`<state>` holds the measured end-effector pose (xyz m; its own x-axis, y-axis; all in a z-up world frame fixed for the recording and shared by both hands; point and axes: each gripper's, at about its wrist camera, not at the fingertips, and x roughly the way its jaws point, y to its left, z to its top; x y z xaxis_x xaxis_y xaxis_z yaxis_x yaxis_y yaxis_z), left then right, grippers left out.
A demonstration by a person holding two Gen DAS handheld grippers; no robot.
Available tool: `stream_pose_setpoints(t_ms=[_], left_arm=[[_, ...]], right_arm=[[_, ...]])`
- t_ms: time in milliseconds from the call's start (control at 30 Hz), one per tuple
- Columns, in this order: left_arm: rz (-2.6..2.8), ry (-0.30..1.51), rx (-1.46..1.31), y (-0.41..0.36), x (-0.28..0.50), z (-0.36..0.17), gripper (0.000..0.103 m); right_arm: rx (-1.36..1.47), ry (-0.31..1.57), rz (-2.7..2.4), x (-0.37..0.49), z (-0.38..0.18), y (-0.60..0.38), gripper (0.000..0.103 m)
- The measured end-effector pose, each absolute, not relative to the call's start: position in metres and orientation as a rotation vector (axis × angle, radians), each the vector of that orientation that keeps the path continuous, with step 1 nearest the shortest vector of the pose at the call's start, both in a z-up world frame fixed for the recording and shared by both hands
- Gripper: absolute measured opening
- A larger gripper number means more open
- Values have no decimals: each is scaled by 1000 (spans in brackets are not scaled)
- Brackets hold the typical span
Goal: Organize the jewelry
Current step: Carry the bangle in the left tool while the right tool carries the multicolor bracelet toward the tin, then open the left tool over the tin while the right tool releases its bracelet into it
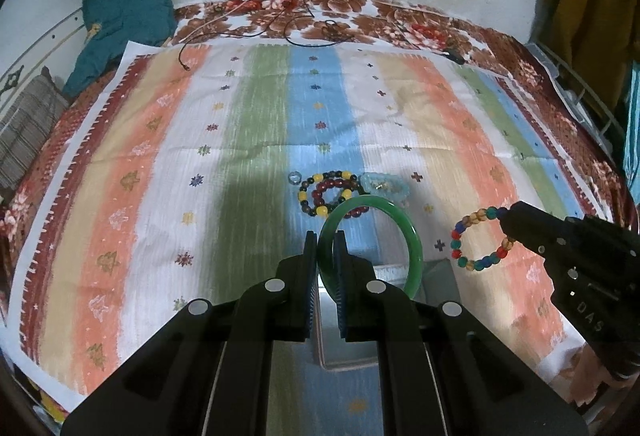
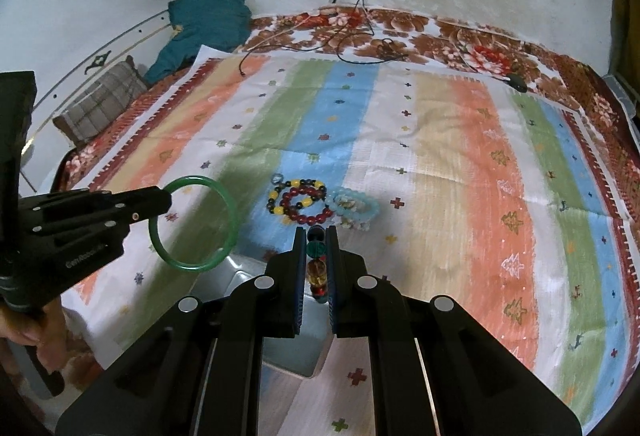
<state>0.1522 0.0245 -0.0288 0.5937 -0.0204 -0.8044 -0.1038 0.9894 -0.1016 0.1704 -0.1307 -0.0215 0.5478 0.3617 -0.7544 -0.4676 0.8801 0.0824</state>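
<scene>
My left gripper [image 1: 325, 240] is shut on a green bangle [image 1: 414, 242] and holds it upright above a grey open box [image 1: 440, 276]. The bangle also shows in the right wrist view [image 2: 228, 211]. My right gripper [image 2: 317, 236] is shut on a multicoloured bead bracelet [image 2: 316, 268], which hangs in the air in the left wrist view [image 1: 476, 240]. On the striped cloth lie a yellow-and-dark bead bracelet [image 1: 316, 191], a dark red bead bracelet [image 2: 306, 205], a pale blue bead bracelet [image 2: 356, 207] and a small ring [image 1: 294, 177].
The grey box [image 2: 248, 276] sits below both grippers near the cloth's front edge. Black cables [image 1: 296, 27] lie at the far edge of the bed. A teal garment [image 1: 124, 15] and a checked pillow [image 1: 28, 119] lie at the far left.
</scene>
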Motion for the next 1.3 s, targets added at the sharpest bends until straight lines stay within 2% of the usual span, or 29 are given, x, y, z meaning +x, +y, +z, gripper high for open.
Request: stream_pose_setpoints(t_ms=[733, 767, 800, 867, 1133, 1300], left_arm=[[30, 959, -129, 10, 129, -33, 9], [26, 975, -128, 9, 129, -35, 11], [31, 983, -132, 8, 128, -37, 14], [44, 986, -138, 10, 127, -37, 25], [101, 973, -201, 32, 135, -31, 40], [119, 998, -237, 42, 147, -40, 47]], right_arm=[[-140, 907, 503, 145, -33, -132, 11], [-138, 918, 490, 147, -35, -133, 15], [-128, 924, 476, 149, -36, -135, 30], [-113, 920, 465, 151, -36, -139, 47], [-86, 952, 421, 165, -41, -149, 47], [-62, 973, 400, 178, -45, -153, 54]])
